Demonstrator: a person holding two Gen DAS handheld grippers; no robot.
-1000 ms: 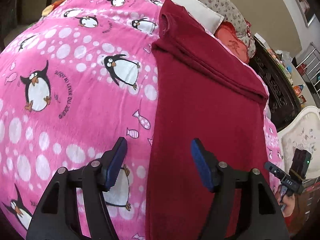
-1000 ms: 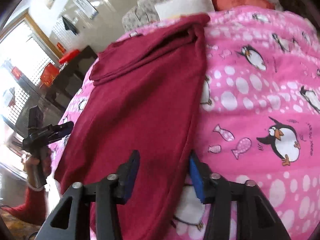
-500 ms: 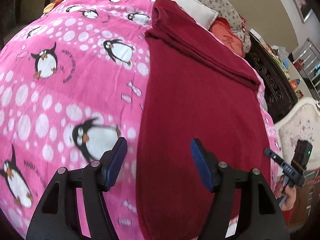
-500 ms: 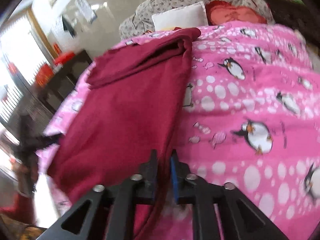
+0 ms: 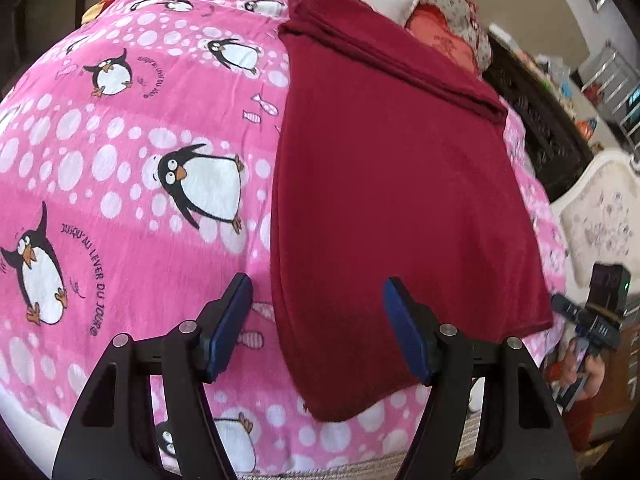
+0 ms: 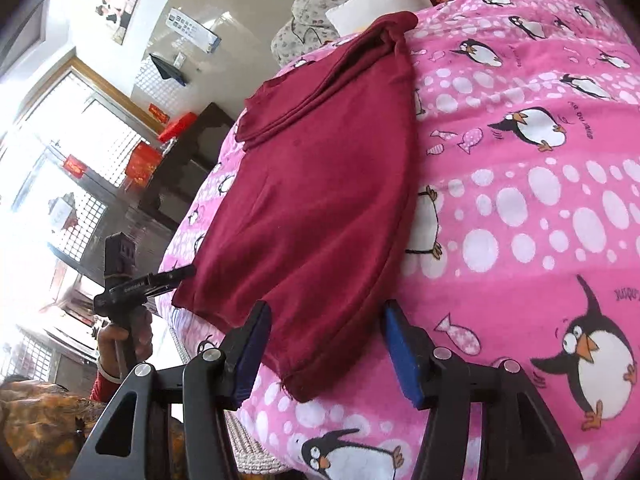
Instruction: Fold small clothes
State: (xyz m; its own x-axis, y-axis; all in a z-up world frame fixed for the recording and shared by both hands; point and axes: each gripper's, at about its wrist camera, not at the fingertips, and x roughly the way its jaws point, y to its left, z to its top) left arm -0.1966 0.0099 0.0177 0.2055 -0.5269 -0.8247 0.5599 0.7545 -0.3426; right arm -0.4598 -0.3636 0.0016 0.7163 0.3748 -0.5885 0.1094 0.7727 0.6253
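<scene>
Both grippers are seen parted and empty: left gripper (image 5: 316,330), right gripper (image 6: 324,352), whose jaws have just been opening off the hem. Maroon garment (image 5: 396,184) is laid flat on the penguin blanket (image 5: 120,152), long axis running away toward the pillows, collar end farthest. Release judged complete; regrasp expected.

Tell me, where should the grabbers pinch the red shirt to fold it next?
Probably at the two near hem corners of the red shirt. It lies flat on the penguin blanket, hem hanging slightly over the bed's near edge, so each corner can be pinched from this side. The left gripper and right gripper both stand open there; the right's jaws have just been opening.
</scene>
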